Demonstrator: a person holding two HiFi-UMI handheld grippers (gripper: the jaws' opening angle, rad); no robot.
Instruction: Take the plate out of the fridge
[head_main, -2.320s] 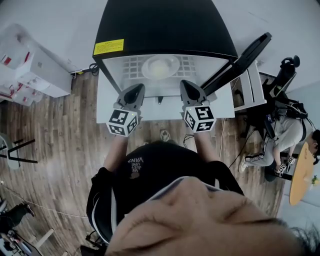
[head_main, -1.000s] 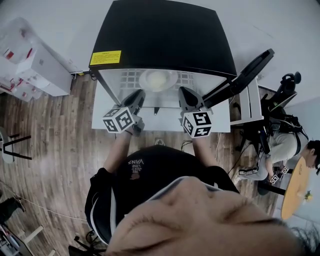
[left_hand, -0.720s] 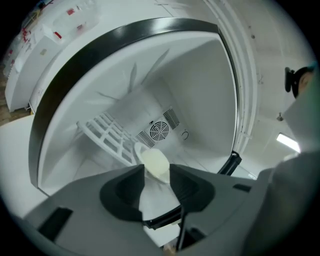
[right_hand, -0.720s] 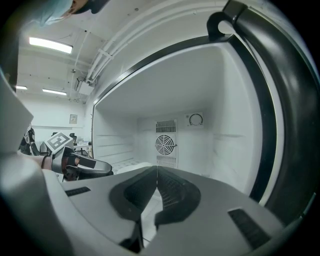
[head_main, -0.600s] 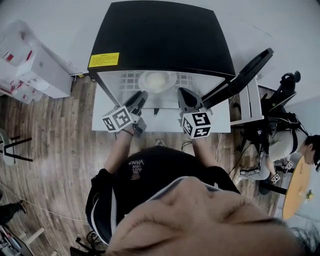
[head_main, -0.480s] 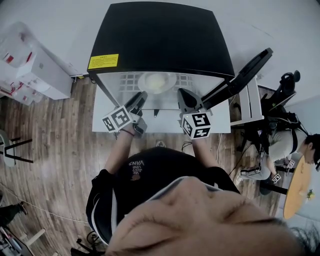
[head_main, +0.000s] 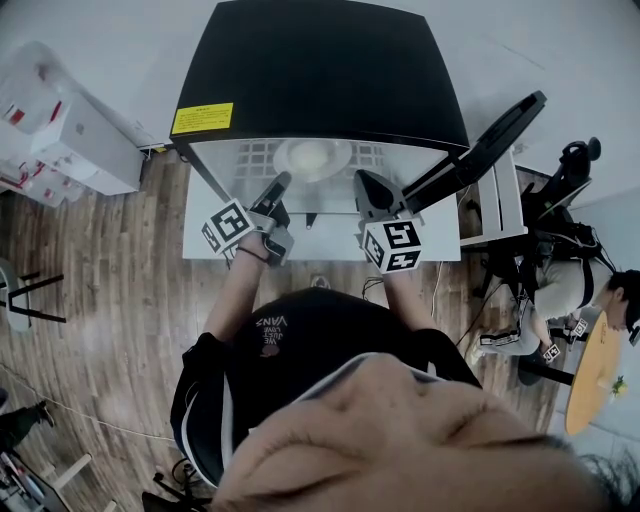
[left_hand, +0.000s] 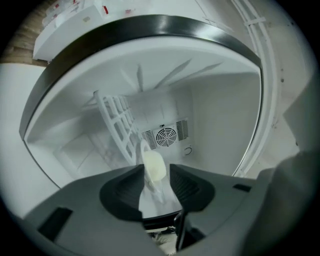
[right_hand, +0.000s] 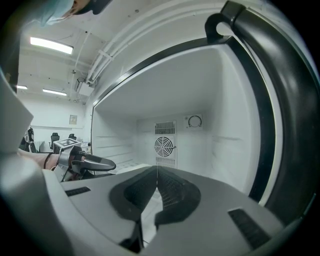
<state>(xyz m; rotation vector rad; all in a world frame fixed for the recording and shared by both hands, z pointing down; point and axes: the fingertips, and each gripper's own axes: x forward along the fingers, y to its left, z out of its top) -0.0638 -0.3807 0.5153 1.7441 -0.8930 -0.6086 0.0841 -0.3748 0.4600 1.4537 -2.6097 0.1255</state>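
Our left gripper (head_main: 277, 183) has just changed. A moment ago its jaws were together; now they stand wide apart. It has also rolled onto its side, so its marker cube faces another way. In the left gripper view the pale round plate (left_hand: 153, 165) shows edge-on in the gap between the jaws, and the pads do not seem to press on it yet.

The plate lies on the white wire shelf (head_main: 258, 152) inside the small black-topped fridge (head_main: 320, 70). It sits about mid-width, in front of the round fan vent (left_hand: 166, 135) on the back wall. The black fridge door (head_main: 487, 135) hangs open to our right.

Our right gripper (head_main: 366, 186) hovers at the fridge's mouth, just right of the left one. Its jaws are pressed together with nothing between them.

We judge the reach nearly done. The opened, turned jaws look set to take the plate by its rim, so the next move is to close on it and draw it out level. A thin rim could slip, so the grip should sit well onto it.
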